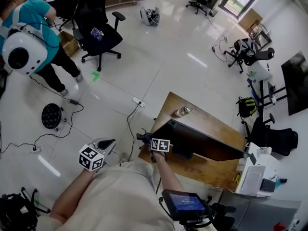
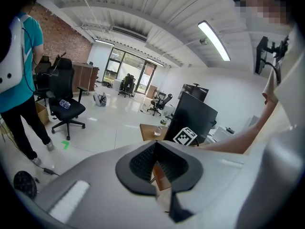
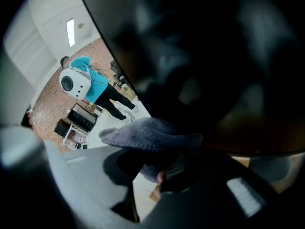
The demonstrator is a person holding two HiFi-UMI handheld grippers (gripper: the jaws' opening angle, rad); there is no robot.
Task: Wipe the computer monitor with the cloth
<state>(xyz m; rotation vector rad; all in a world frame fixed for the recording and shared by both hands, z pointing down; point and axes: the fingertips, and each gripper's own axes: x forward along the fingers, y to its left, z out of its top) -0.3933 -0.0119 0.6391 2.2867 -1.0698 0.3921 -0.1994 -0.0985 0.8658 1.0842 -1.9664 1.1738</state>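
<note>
Right hand-held gripper (image 3: 159, 173): clamped on the cloth (image 3: 150, 133), at the monitor's (image 3: 200, 42) near end.
Left hand-held gripper (image 2: 156, 163): jaws together, empty, well clear of the monitor.
Progress: wiping seems under way; most of the screen probably remains.
Cloth: grey, fleecy, bunched against the dark screen.

Beige shirt, two grey hand-held grippers

The person wears a pale beige short-sleeved shirt (image 1: 115, 196). The left gripper (image 1: 113, 141) has a smooth light-grey shell, fingers (image 2: 141, 160) lined with dark ribbed pads, and a white cube (image 1: 91, 158) printed with black square markers; the right gripper (image 1: 143, 137) carries a matching marker cube (image 1: 160, 145).
</note>
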